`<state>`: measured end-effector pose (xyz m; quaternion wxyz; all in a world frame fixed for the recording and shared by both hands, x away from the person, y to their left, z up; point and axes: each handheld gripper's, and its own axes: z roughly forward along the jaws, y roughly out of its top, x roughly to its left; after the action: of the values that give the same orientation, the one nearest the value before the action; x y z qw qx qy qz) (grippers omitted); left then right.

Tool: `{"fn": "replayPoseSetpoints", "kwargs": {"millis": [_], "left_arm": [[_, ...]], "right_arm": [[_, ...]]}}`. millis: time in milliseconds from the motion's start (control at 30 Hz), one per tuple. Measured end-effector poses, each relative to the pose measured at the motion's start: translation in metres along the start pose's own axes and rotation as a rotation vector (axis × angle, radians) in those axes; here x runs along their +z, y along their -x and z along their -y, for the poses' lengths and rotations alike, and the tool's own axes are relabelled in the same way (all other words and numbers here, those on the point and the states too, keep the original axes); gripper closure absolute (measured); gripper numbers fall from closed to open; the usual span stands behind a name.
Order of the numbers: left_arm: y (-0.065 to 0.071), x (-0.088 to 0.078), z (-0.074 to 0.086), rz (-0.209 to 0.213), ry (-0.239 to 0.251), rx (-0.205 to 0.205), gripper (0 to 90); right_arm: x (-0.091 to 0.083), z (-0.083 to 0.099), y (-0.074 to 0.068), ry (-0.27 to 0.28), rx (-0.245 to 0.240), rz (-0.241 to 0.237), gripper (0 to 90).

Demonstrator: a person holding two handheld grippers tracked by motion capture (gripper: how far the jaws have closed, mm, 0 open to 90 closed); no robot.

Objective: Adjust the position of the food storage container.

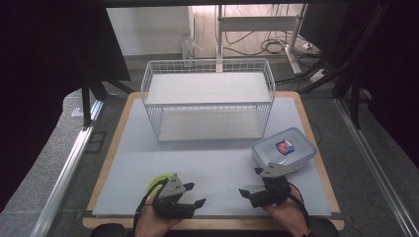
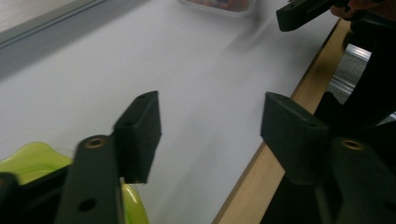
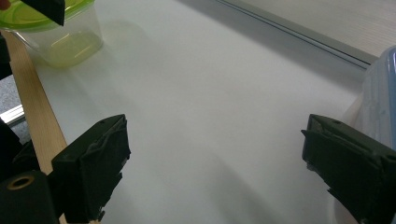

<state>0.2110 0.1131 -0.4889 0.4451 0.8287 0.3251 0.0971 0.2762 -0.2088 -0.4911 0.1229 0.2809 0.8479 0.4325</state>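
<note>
A clear container with a green lid [image 1: 159, 180] sits near the mat's front edge, partly hidden under my left gripper [image 1: 195, 194]. That gripper stands open with nothing between its jaws [image 2: 212, 123]; the green lid [image 2: 28, 158] lies just behind its left jaw. A clear box with a blue lid [image 1: 283, 148] rests at the front right of the mat. My right gripper [image 1: 250, 181] is beside it, open wide and empty [image 3: 217, 140]. Its right jaw is next to the blue-lidded box [image 3: 380, 102]. The green-lidded container [image 3: 60, 32] shows far off.
A white two-tier wire rack [image 1: 208, 101] stands at the back centre of the grey mat [image 1: 212, 158], both shelves bare. The mat lies on a wooden board whose edge [image 1: 212, 223] runs close under both hands. Dark frames and cables surround the table.
</note>
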Motion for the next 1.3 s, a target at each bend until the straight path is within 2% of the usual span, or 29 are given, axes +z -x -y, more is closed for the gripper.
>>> {"fn": "replayPoseSetpoints", "kwargs": {"millis": [67, 133, 333, 433, 500, 533, 633, 967, 1000, 1133, 1167, 1200, 1233, 1300], "left_arm": [[0.000, 0.000, 0.001, -0.001, -0.004, 0.002, 47.6], [0.002, -0.001, 0.002, -0.017, -0.023, 0.028, 52.9], [0.003, -0.003, 0.004, -0.011, -0.040, 0.047, 70.7], [0.004, -0.008, 0.005, -0.016, -0.028, 0.056, 84.5], [0.003, -0.013, 0.006, -0.033, -0.018, 0.054, 89.9], [0.003, -0.013, 0.006, -0.033, -0.018, 0.054, 90.0], [-0.002, -0.019, 0.010, -0.050, -0.025, 0.012, 90.0], [-0.009, -0.027, 0.022, -0.084, -0.054, -0.066, 90.0], [-0.011, -0.029, 0.025, -0.060, -0.042, -0.094, 90.0], [-0.012, -0.029, 0.026, -0.054, -0.040, -0.099, 90.0], [-0.012, -0.027, 0.026, -0.062, -0.062, -0.098, 90.0], [-0.012, -0.027, 0.026, -0.062, -0.062, -0.098, 90.0], [-0.013, -0.024, 0.029, -0.080, -0.085, -0.094, 90.0], [-0.016, -0.024, 0.029, -0.085, -0.082, -0.104, 90.0]], "right_arm": [[0.000, 0.000, 0.000, -0.001, -0.001, 0.000, 8.1], [0.001, 0.000, 0.000, -0.004, 0.001, -0.002, 8.3], [0.004, 0.002, -0.001, -0.028, -0.012, 0.000, 9.0], [0.004, 0.002, -0.001, -0.026, -0.016, -0.001, 9.2], [0.004, 0.002, -0.001, -0.029, -0.016, 0.001, 9.5], [0.004, 0.002, -0.001, -0.029, -0.016, 0.001, 9.5], [0.007, 0.004, -0.001, -0.052, -0.017, 0.012, 9.9], [0.008, 0.003, -0.002, -0.062, -0.020, 0.019, 9.9], [0.009, 0.004, -0.002, -0.063, -0.022, 0.020, 9.9], [0.009, 0.004, -0.003, -0.065, -0.020, 0.020, 9.9], [0.009, 0.004, -0.003, -0.067, -0.021, 0.020, 9.9], [0.009, 0.004, -0.003, -0.066, -0.021, 0.020, 9.9], [0.009, 0.004, -0.003, -0.067, -0.020, 0.019, 10.0], [0.009, 0.004, -0.003, -0.070, -0.019, 0.019, 10.0]]}}
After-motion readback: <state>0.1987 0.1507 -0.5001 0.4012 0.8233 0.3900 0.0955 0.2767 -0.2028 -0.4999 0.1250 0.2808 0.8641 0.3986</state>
